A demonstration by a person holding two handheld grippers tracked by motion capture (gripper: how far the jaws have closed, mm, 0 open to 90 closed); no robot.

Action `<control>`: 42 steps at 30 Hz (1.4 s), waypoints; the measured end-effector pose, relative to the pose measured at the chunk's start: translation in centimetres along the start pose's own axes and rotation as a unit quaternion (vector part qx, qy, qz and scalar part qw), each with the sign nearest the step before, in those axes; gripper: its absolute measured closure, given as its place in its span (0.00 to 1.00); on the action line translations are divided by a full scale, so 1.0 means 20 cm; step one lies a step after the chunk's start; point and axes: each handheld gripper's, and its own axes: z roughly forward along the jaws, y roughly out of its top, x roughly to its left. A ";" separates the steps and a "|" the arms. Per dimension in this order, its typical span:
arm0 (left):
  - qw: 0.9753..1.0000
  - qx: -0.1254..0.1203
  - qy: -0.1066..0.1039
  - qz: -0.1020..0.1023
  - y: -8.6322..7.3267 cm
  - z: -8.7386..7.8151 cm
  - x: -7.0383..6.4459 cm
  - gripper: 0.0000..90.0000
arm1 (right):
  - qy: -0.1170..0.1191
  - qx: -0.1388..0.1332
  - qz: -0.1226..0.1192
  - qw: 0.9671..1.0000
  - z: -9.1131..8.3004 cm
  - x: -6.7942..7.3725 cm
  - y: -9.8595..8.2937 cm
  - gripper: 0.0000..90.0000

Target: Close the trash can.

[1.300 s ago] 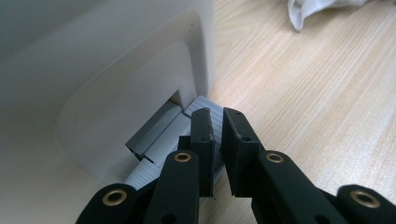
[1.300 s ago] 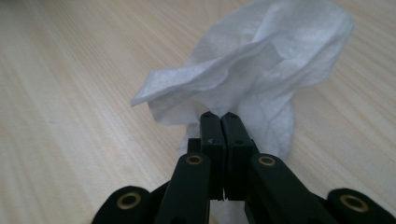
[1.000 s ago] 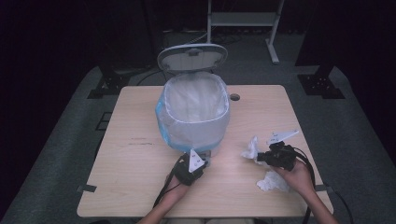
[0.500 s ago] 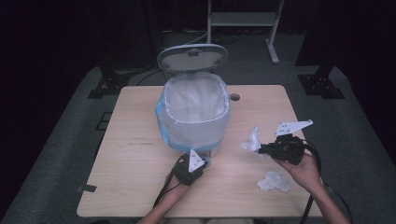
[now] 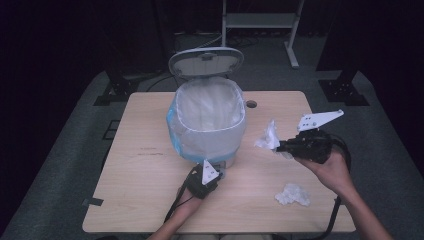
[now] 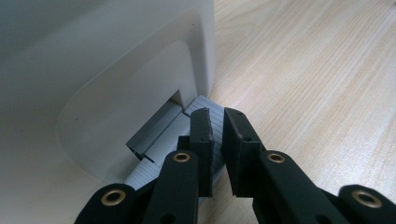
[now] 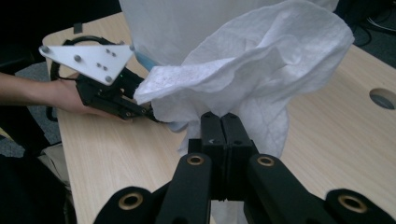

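Crumpled tissue (image 7: 252,79) between closed fingers (image 7: 212,133)

You have a light wooden table (image 5: 150,170) at mid-frame. A lined white bin (image 5: 207,125) stands at its centre, lid open. A crumpled tissue (image 5: 292,194) lies at lower right. A round cable hole (image 5: 251,104) sits near the upper edge.

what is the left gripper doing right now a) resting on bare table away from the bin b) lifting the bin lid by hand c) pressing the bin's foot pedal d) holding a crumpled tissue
c: the left gripper sits with near-closed jaws on the ribbed grey pedal at the bin base, and the lid stands open.
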 end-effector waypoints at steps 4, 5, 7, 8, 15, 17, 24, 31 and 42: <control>1.000 0.000 -0.001 -0.002 0.00 0.00 0.00 0.91 | -0.002 0.001 -0.013 1.000 -0.02 0.01 0.06 0.99; 1.000 0.000 -0.001 -0.002 0.00 0.00 0.00 0.91 | -0.003 0.002 -0.017 1.000 -0.02 0.02 0.07 0.99; 1.000 0.000 -0.001 -0.002 0.00 0.00 0.00 0.91 | -0.002 0.001 -0.019 1.000 -0.03 0.02 0.10 0.99; 1.000 0.000 0.000 -0.002 0.00 0.00 0.00 0.91 | -0.001 0.000 -0.021 1.000 -0.03 0.03 0.11 0.99; 1.000 0.001 -0.001 -0.004 0.00 0.00 0.00 0.91 | 0.005 -0.007 -0.029 1.000 -0.07 0.05 0.21 0.99; 1.000 0.000 -0.001 -0.005 0.00 0.00 0.00 0.91 | 0.008 -0.009 -0.030 0.999 -0.09 0.05 0.24 0.99; 1.000 0.002 -0.001 -0.005 0.00 0.00 0.00 0.91 | 0.009 -0.008 -0.041 0.999 -0.10 0.07 0.34 0.99; 1.000 0.001 -0.001 -0.005 0.00 0.00 0.00 0.91 | 0.016 -0.007 -0.052 0.998 -0.10 0.09 0.43 0.99; 1.000 0.002 -0.003 -0.005 0.00 0.00 0.01 0.91 | 0.022 0.002 -0.078 0.997 -0.06 0.14 0.60 0.99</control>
